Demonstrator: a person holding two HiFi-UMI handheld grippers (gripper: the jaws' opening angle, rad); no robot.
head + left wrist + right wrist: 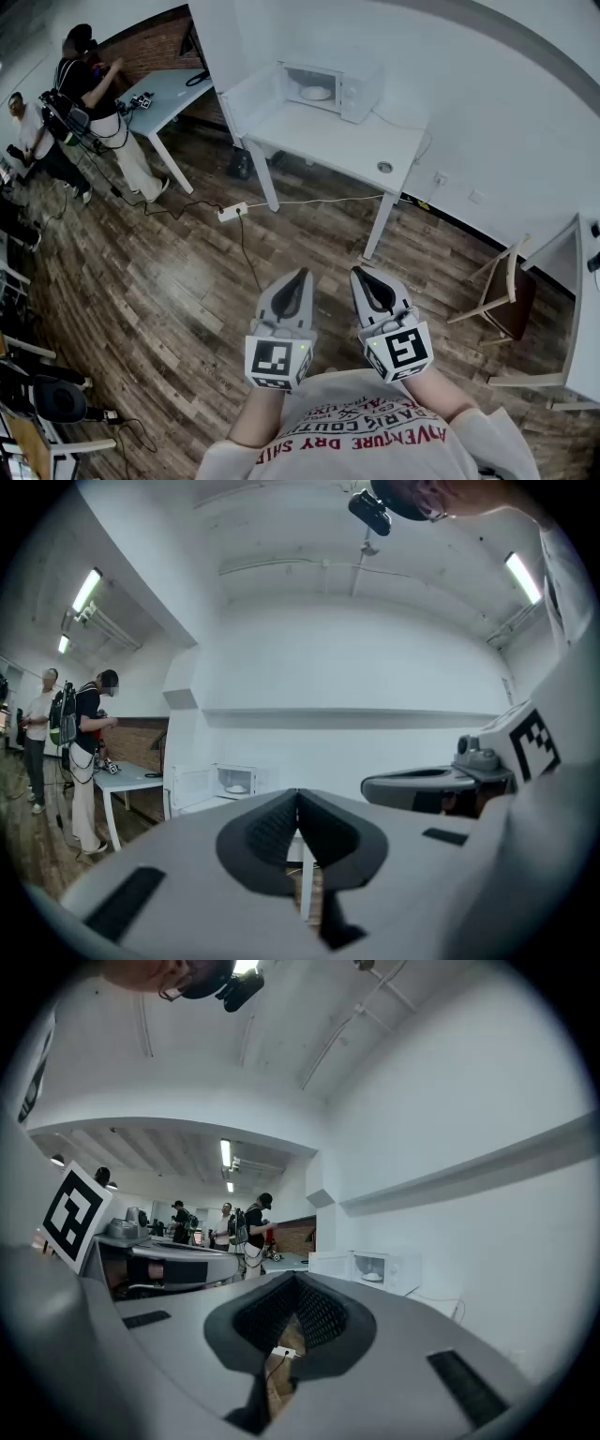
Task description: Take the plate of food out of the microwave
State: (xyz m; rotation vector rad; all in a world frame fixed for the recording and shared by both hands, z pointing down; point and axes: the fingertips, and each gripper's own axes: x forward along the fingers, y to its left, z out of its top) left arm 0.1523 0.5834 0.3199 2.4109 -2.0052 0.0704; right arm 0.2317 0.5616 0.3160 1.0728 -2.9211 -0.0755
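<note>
The white microwave (323, 89) stands at the back of a white table (347, 145) against the wall, its door (251, 98) swung open to the left. Inside it lies a white plate (315, 93), also visible in the left gripper view as a plate (237, 787) and in the right gripper view as a plate (371, 1277). Both grippers hang close to my chest over the wooden floor, far from the table. My left gripper (301, 275) (298, 794) is shut and empty. My right gripper (360, 273) (296, 1279) also has its tips together and holds nothing.
A power strip (232, 212) with a cable lies on the floor in front of the table. A wooden chair (502, 295) stands at the right beside another white desk (586, 309). Two people (98, 94) work at a table (173, 89) at far left.
</note>
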